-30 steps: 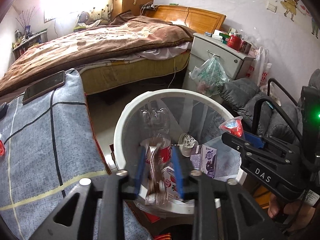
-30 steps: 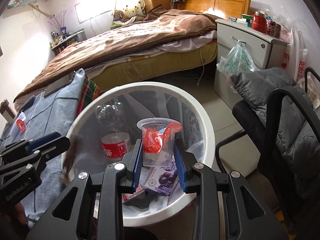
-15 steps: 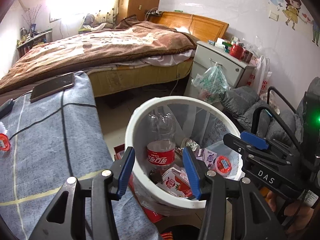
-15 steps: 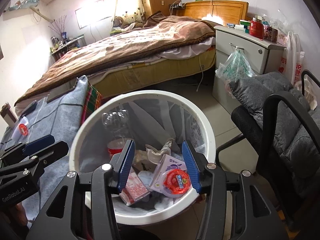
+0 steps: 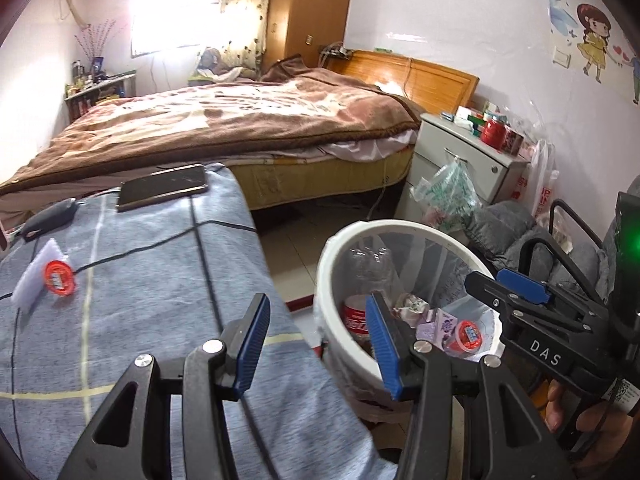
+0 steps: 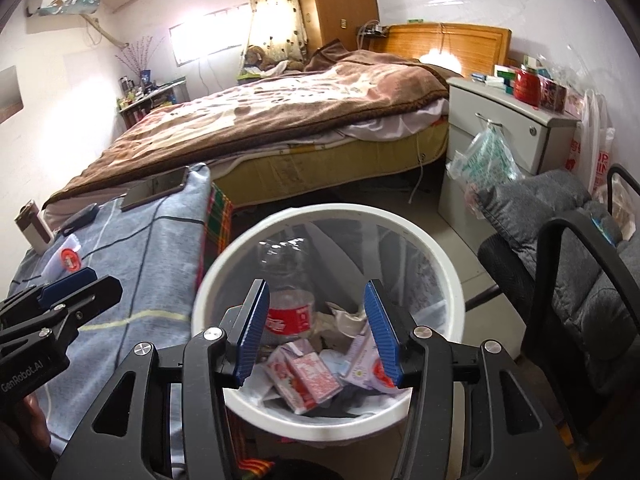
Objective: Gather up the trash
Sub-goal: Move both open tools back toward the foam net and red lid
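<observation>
A white trash bin (image 6: 448, 276) stands on the floor beside a cloth-covered table; it also shows in the left wrist view (image 5: 400, 226). Inside lie a clear cola bottle (image 6: 290, 312), milk cartons (image 6: 304, 376) and a red-lidded plastic cup (image 5: 466, 334). My right gripper (image 6: 316, 332) is open and empty over the bin. My left gripper (image 5: 318, 346) is open and empty at the table's edge, left of the bin. A white wrapper with a red lid (image 5: 58, 278) lies on the table at the left.
The blue-grey tablecloth (image 5: 152, 280) carries a phone (image 5: 164, 186) and a dark object (image 5: 50, 218). A bed (image 5: 224, 128) lies behind, a white nightstand (image 5: 464, 160) with a hanging bag to the right, and a grey padded chair (image 6: 568, 248) beside the bin.
Both grippers opened and dropped their loads into the bin: the left a crumpled wrapper, the right the plastic cup. The left gripper then swung left toward the table.
</observation>
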